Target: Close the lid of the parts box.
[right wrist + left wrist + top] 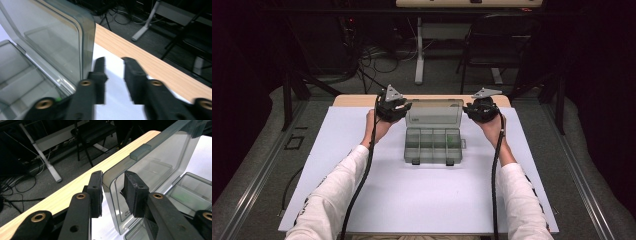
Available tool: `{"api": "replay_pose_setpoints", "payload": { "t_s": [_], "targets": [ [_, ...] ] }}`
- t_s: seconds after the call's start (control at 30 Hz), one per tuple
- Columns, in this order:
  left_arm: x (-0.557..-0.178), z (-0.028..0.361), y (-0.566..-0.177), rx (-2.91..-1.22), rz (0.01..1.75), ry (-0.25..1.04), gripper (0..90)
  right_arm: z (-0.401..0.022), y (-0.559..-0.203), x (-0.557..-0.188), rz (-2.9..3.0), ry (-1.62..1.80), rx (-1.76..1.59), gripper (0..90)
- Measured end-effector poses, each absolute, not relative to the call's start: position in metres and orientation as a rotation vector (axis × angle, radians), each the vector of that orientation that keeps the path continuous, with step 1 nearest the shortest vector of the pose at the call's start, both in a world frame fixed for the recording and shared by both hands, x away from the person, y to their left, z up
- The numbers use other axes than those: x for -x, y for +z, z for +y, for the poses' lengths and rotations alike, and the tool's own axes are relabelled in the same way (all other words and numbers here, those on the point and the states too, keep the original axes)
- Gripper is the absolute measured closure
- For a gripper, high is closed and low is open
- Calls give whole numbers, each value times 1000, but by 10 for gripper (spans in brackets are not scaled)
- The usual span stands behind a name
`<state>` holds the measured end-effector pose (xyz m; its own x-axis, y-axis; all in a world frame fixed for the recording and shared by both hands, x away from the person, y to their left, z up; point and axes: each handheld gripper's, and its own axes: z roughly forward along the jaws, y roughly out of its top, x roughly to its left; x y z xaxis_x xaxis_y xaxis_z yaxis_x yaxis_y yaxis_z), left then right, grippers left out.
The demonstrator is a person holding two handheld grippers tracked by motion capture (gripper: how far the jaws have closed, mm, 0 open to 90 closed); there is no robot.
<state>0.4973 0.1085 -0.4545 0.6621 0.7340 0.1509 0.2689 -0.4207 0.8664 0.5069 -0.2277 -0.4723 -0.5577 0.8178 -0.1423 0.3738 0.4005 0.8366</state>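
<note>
A white-covered table (422, 195) with a bare wooden strip along its far edge took up most of the high view. Near its far middle sat a clear grey plastic organiser box (433, 145), lid (434, 113) standing up and open behind the tray. The tray was split into small compartments; one on the right side held something green (453, 140), too small to tell what it was, and the other compartments' contents could not be made out.

The left gripper (398, 107) was at the lid's left end, the right gripper (476, 111) at its right end, both held by hands in white sleeves.

The left gripper view showed what the high view could not: the lid's (155, 167) corner edge stood between the two black jaws, touching or nearly touching the left pad, while a clear gap remained before the right pad, so the jaws straddled the lid without clamping it. That view also caught a small latch tab (140, 151) on the lid's rim and a green-tinted compartment (190, 195) below.

The right gripper view showed its jaws parted with only white table surface between them; the lid's (57, 37) rounded corner stood just beside the left jaw, outside the gap, not gripped. A speck of green (58, 99) showed by the jaw's base, and the wooden strip (150, 60) ran behind.
</note>
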Motion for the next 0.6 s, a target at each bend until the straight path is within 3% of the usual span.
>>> {"api": "replay_pose_setpoints", "payload": {
  "t_s": [0.1, 0.27, 0.43, 0.6],
  "targets": [
    [-497, 108, -455, -1986, 781, 658, 684, -230, -463, -500, 2120, 1032, -992, 553],
    [-497, 110, -454, -1996, 772, 649, 693, -231, -449, -494, 2177, 1014, -954, 491],
    [-498, 110, -453, -2006, 764, 656, 693, -226, -439, -492, 2205, 1090, -931, 502],
    [-499, 110, -454, -2000, 767, 655, 696, -215, -433, -497, 2185, 1106, -976, 626]
  ]
}}
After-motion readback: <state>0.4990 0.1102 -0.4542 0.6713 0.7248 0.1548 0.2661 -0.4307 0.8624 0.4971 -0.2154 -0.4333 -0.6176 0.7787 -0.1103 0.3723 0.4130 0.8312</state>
